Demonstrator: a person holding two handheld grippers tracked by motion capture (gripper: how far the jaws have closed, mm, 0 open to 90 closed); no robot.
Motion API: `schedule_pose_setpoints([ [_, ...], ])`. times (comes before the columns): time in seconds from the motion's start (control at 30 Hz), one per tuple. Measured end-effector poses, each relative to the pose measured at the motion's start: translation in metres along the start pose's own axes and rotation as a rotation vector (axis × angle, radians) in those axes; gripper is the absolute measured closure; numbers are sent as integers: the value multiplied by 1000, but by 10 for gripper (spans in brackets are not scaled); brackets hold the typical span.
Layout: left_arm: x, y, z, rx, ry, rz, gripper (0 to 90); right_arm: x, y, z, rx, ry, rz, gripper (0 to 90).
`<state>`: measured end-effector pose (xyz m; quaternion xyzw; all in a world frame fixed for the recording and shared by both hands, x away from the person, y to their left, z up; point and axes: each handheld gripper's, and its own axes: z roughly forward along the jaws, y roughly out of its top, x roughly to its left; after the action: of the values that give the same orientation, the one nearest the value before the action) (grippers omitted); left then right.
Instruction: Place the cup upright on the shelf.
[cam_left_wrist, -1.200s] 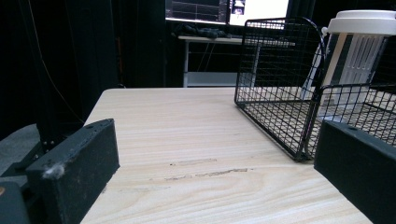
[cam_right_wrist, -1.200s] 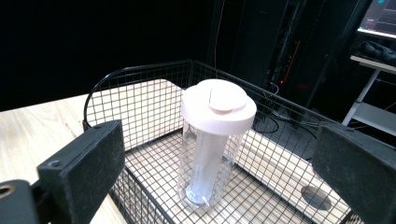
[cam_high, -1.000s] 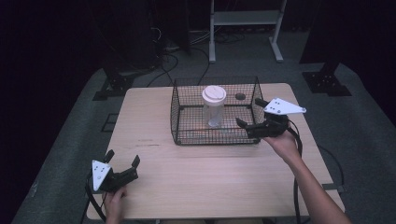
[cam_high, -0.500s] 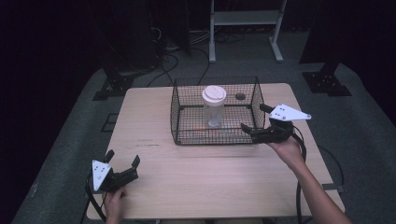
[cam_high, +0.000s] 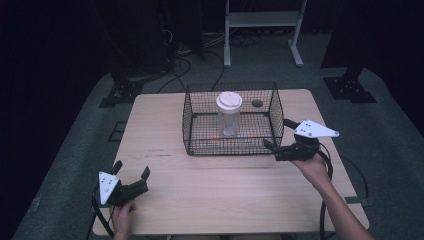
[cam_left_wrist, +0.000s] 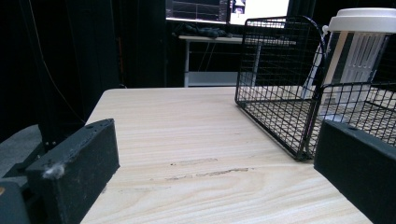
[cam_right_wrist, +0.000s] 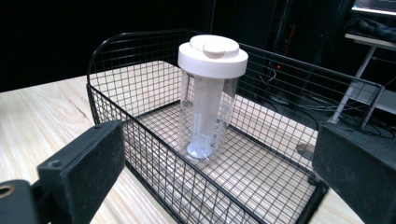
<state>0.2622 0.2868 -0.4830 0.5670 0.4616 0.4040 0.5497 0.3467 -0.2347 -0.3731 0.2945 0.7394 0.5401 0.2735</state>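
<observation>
Clear bottle (cam_high: 229, 114) stands upright, centre frame, inside wire basket (cam_high: 189, 120) (white cap on). Right gripper (cam_high: 278, 138), jaws spread and empty, sits at the basket's lower-right corner; likely approach step. Next: reach over the rim.

Blocky black fingers (cam_right_wrist: 79, 168), grey plates (cam_high: 315, 129)

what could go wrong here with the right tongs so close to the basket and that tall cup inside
1. The right tongs sit open at the wire basket's near right corner; moving in low could catch a jaw on the rim and shove the basket along the table.
2. The clear cup with its white lid stands tall and narrow, so a jolt might tip it.
3. The left tongs rest open far off, unable to steady the basket.
</observation>
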Motion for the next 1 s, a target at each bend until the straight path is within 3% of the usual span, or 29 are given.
schedule_pose_setpoints([
  [1.0, -1, 0, 0, 1, 3, 8, 0, 5, -45, -33, 9, -16, 41, 19],
])
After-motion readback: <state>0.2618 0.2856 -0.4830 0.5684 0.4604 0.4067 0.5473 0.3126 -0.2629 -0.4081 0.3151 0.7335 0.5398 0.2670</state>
